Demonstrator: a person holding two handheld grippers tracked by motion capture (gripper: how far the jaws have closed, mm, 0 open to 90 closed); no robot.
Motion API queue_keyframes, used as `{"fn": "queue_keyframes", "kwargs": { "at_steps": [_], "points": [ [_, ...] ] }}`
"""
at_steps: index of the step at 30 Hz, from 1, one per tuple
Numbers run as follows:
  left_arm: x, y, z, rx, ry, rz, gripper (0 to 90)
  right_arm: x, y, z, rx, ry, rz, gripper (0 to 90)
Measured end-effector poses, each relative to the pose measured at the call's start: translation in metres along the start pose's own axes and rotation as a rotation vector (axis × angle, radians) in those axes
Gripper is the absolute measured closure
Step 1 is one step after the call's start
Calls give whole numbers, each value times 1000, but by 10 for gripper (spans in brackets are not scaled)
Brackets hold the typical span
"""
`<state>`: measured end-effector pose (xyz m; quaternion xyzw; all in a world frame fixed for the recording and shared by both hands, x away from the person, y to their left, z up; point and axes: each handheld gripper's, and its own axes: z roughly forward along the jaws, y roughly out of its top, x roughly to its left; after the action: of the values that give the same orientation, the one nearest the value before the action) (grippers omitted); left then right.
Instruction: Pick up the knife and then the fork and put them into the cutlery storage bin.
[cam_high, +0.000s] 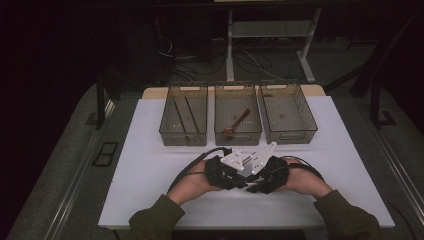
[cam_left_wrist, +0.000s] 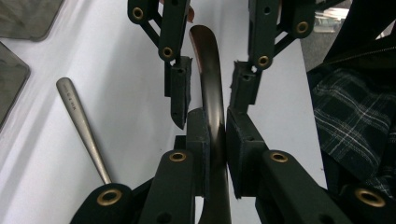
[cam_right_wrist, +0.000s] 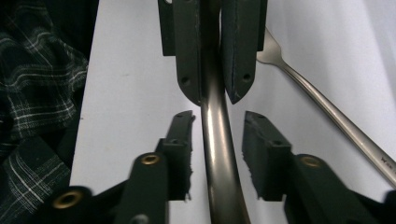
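Your left tongs (cam_left_wrist: 208, 119) are clenched on a dark, curved, glossy utensil handle (cam_left_wrist: 212, 88), held above the white bench (cam_high: 150, 170) at about 6 o'clock from the middle bin (cam_high: 238, 121). Your right tongs (cam_right_wrist: 217, 140) straddle that handle with their pads off it, so count them as released. The handle looks stiff, light and slick, so I judge it could twist or slide between the pads; take it squarely across its narrow width just beside the left grip, clear of the metal fork (cam_right_wrist: 322, 102) lying on the bench at 2 o'clock.
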<state>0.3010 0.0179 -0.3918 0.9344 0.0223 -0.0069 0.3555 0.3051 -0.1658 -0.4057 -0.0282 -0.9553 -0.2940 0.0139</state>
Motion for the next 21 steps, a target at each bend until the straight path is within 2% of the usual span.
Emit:
{"fn": "queue_keyframes", "kwargs": {
  "at_steps": [3,5,8,15,18,19,21],
  "points": [
    [-1,1,0,0,-3,4,790,0,2,3,10,-8,-37,714],
    [-1,3,1,4,-3,13,790,1,3,4,14,-2,-40,743],
    [-2,3,1,1,-16,18,790,3,4,4,19,5,-71,762],
    [-6,4,4,21,-29,40,788,6,2,7,34,34,-49,771],
    [-6,4,4,42,-31,60,786,6,1,8,23,30,-46,772],
    [-5,3,3,38,-36,63,781,6,1,8,11,33,-32,773],
    [-4,2,-1,11,-23,50,774,5,0,7,-6,43,-33,773]
  ]
}}
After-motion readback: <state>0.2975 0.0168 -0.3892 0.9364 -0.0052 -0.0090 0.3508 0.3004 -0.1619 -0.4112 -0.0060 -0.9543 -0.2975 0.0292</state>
